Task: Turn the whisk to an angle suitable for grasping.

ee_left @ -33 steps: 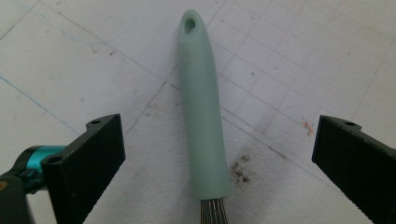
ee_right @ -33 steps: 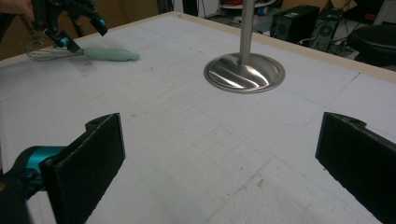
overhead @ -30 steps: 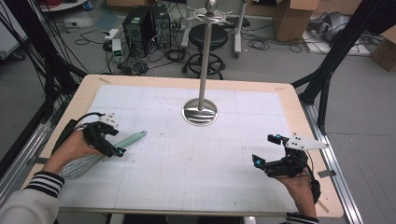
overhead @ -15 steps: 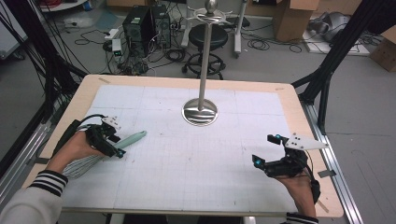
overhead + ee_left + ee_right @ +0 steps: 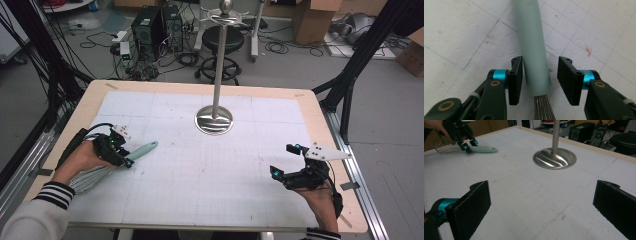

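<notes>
A whisk lies on the left part of the table, on the white grid sheet that covers most of the top. Its pale green handle points toward the middle of the table, and the thin steel wires spread toward the left near edge, under the person's left hand.

The left gripper stands over the whisk where the handle meets the wires. In the left gripper view its jaws are apart, one on each side of the handle. The left jaw is just beside or touching the handle, I cannot tell which; the right jaw is apart from it with a clear gap. The handle lies flat on the sheet, smooth and round, and the wires come out from its end between the jaws.

The right gripper is at the right near side of the table, well apart from the whisk. Its jaws are wide apart and nothing is between them. It hangs a little over the sheet and points toward the middle.

A steel stand is at the far middle of the table: a round shiny base and an upright pole with small hooks at the top. It is well apart from both grippers.

Between the whisk, the stand and the right gripper the sheet is free, with some small stains on it. A bare wooden border runs around the sheet along the table edges. No container is on the table.
</notes>
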Motion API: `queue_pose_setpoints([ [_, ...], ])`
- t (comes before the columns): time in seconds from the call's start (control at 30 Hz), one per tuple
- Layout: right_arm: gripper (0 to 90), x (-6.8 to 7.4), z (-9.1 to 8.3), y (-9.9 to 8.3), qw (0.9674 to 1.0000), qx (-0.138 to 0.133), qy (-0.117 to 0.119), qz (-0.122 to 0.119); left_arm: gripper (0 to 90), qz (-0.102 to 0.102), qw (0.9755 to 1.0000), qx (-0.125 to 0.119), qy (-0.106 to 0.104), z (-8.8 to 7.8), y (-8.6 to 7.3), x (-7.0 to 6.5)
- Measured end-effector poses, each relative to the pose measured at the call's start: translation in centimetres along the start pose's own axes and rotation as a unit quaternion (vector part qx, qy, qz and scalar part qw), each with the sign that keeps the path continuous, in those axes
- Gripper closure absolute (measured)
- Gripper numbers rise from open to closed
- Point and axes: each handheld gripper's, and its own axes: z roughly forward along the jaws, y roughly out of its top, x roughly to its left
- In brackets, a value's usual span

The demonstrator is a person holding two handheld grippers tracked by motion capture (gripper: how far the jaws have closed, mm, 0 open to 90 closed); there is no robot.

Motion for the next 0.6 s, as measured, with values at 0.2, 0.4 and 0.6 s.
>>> queue_pose_setpoints([
  [0.2, 0.4, -0.1, 0.0, 0.0, 1.0000, 0.000, -0.001, -0.002, 66.6, -0.011, 0.9999, 0.012, 0.003, 0.2, 0.2, -0.1],
  [0.4, 0.4, -0.1, 0.0, 0.0, 1.0000, -0.001, -0.001, -0.002, 69.2, 0.006, 0.9999, 0.013, 0.001, 0.2, 0.3, -0.7],
  [0.6, 0.4, -0.1, -0.1, 0.0, 1.0000, -0.003, -0.002, -0.001, 69.3, 0.026, 0.9994, -0.021, -0.012, -0.9, 0.3, -1.2],
])
